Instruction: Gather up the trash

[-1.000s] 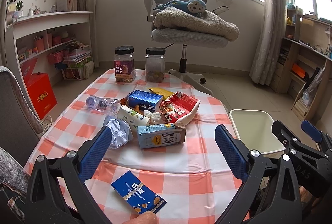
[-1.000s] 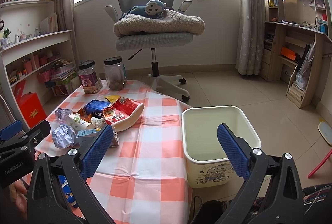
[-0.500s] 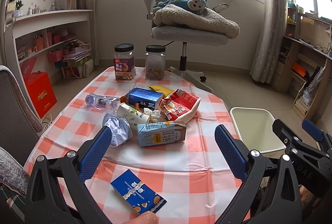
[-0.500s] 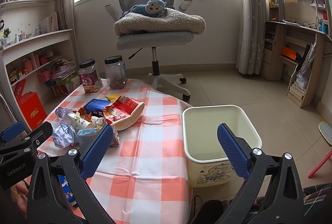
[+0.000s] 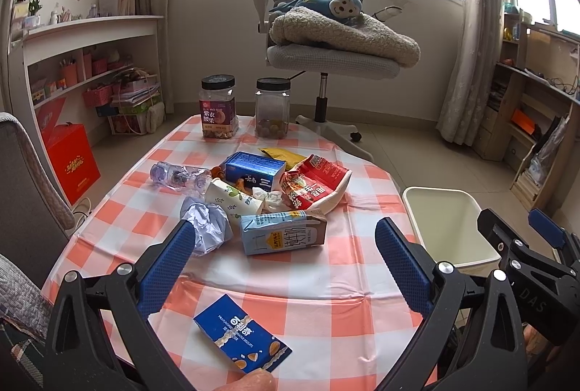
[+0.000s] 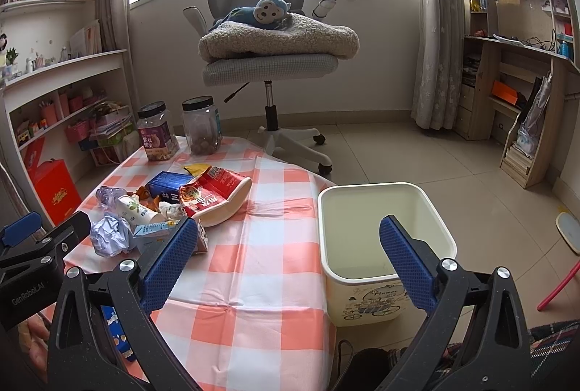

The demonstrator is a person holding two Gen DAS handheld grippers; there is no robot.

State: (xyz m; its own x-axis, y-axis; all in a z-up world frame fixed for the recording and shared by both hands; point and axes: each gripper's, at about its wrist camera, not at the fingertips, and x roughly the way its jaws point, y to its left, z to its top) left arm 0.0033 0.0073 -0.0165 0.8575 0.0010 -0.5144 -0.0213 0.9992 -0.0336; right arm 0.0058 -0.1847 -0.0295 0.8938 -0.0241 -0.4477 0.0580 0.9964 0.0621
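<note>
I hold my left gripper [image 5: 281, 253] with fingers wide apart above the tabletop [image 5: 326, 289], facing the trash pile [image 5: 268, 195]. My right gripper [image 6: 286, 255], also apart and empty, waits near the bin [image 6: 384, 278] beside the tabletop.

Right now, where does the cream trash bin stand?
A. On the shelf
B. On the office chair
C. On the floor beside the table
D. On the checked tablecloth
C: the trash bin sits on the tiled floor, right against the table edge.
</note>
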